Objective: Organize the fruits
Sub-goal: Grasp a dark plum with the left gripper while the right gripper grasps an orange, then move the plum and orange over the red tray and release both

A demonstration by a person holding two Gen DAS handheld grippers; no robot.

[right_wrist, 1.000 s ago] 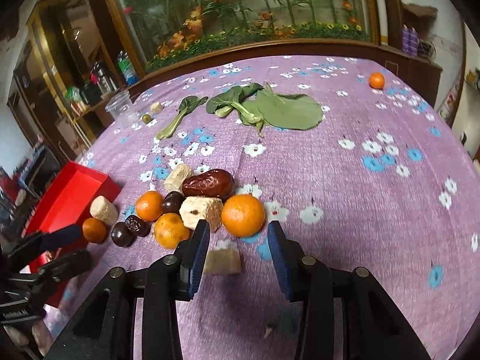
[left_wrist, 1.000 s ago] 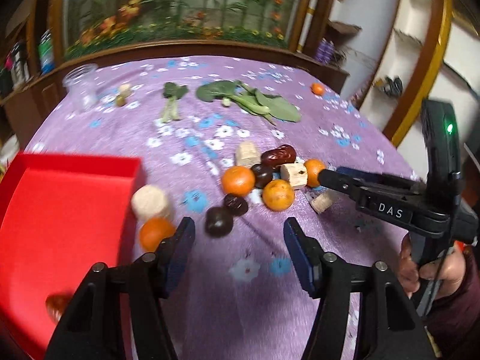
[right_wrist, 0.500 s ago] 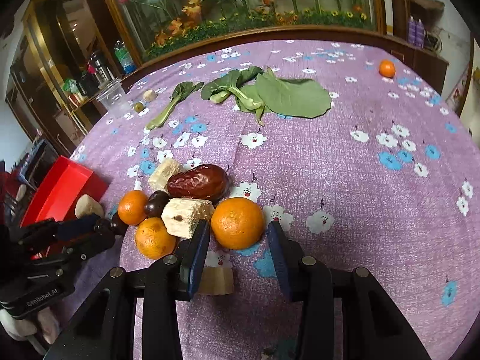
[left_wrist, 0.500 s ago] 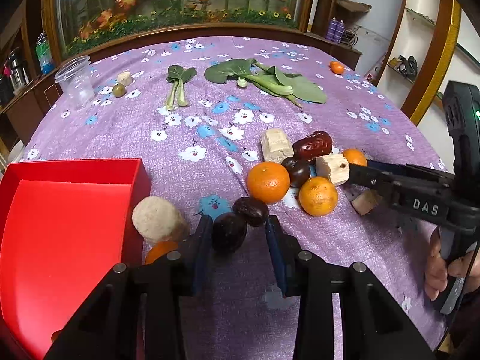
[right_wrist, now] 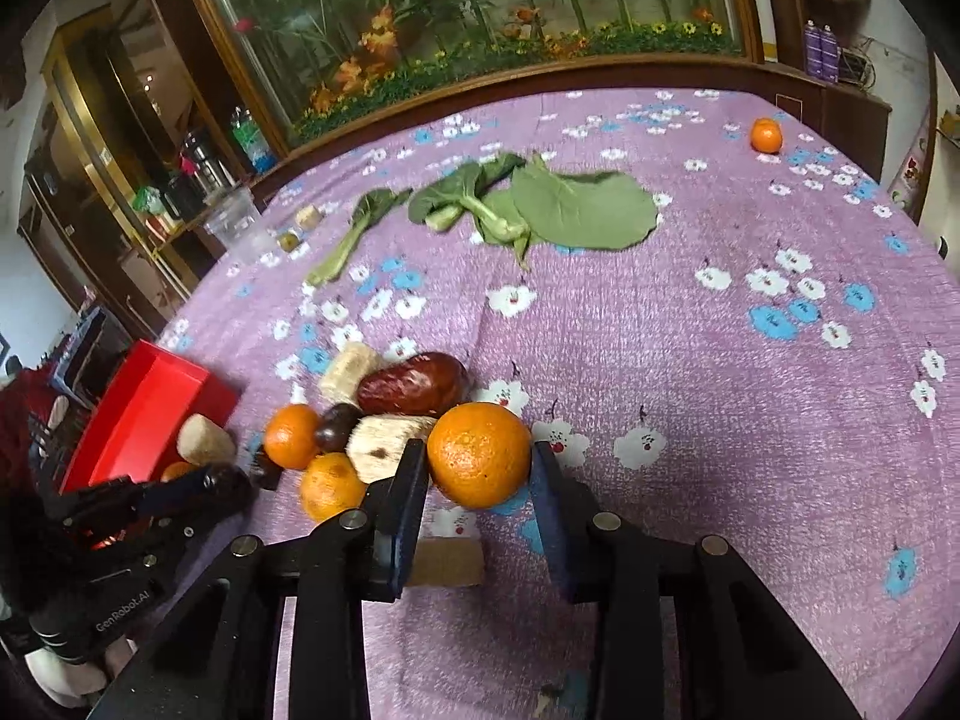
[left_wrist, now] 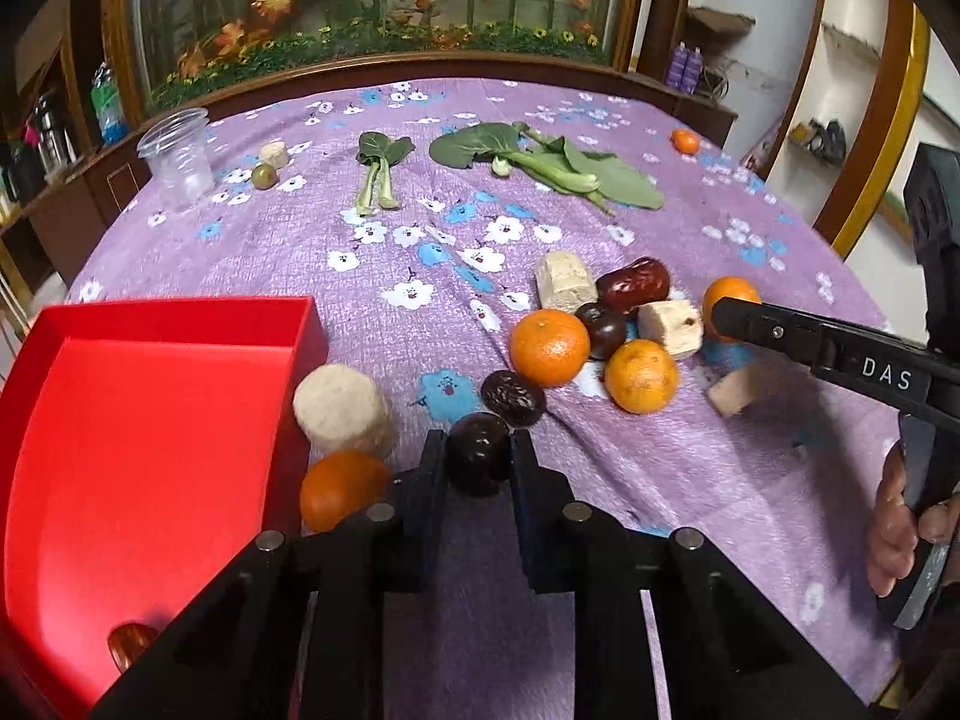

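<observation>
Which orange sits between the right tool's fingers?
The largest orange, rightmost of the cluster, framed by the right tool; the other oranges lie outside its fingers.

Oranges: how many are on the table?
5 oranges: one beside the red tray, two at the table centre, one in the right tool, one at the far edge.

You had a clear plastic cup [left_wrist: 176,163] far left, bok choy leaves [left_wrist: 543,163] mid-table, on that purple floral tablecloth [left_wrist: 690,468].

The left gripper [left_wrist: 478,457] is clamping a dark plum [left_wrist: 477,461] beside the red tray [left_wrist: 180,319], while the right gripper [left_wrist: 729,315] is reaching among 3 tangerines [left_wrist: 549,347].
</observation>
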